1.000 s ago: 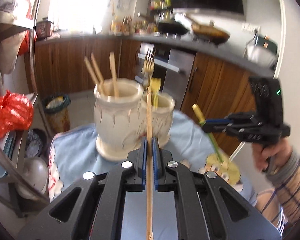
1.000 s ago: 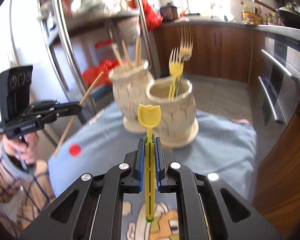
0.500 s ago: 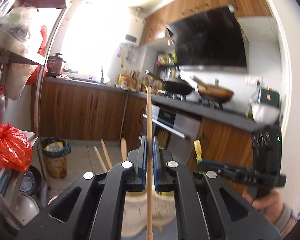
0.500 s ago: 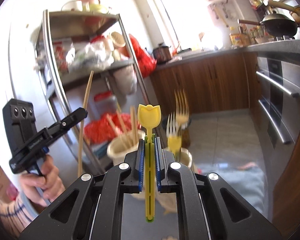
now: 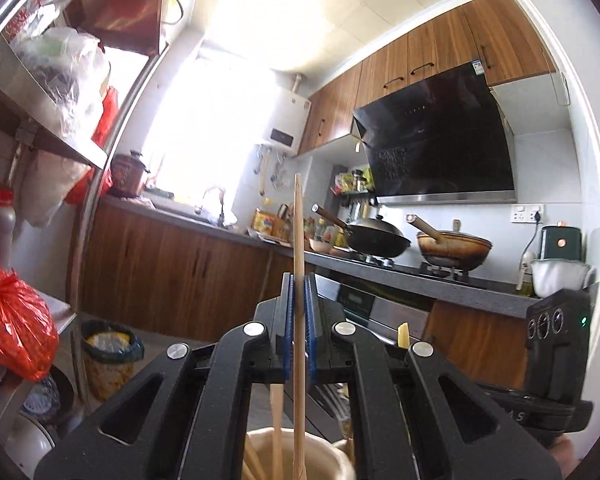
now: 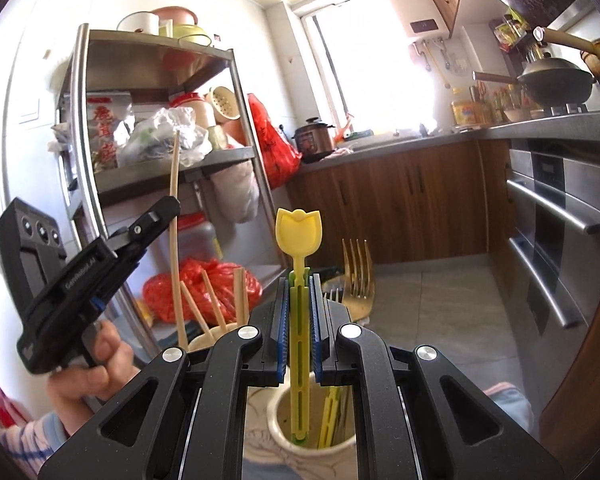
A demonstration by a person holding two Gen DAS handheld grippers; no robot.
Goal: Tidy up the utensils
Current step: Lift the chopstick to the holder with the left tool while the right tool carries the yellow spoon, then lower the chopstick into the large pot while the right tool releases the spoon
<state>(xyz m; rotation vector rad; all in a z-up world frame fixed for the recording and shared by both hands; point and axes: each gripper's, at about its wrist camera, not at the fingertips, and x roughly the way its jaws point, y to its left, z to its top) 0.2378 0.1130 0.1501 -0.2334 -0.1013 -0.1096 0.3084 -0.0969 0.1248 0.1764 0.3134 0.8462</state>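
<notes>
Clamping a wooden chopstick [image 5: 299, 280], the left hand-held gripper [image 5: 299, 316] has its blue pads pressed tight on the stick, which stands upright w/ its lower tip over the mouth of a cream pot [image 5: 332, 458] directly below the jaws. More chopsticks [image 5: 277, 432] lean inside that pot, just left of the held one. Seen from the right cam, this same hand-held gripper sits up-left, a hand [image 6: 92, 364] around its grip.

Right hand-held gripper [image 6: 300, 316] is clenched on a yellow-green plastic fork [image 6: 299, 280], tulip-shaped handle end pointing up beyond the jaws, its lower end dipping into a second cream pot [image 6: 278, 420] right below. Another yellow utensil [image 6: 330, 416] stands in that pot, just right of the held one. Metal forks [image 6: 356, 276] rise just beyond the jaws on the right, blurred. Far left of this hand-held gripper: steel shelf rack [image 6: 160, 92] w/ bags; far right: oven front [image 6: 560, 232] under the worktop [image 6: 520, 130].
</notes>
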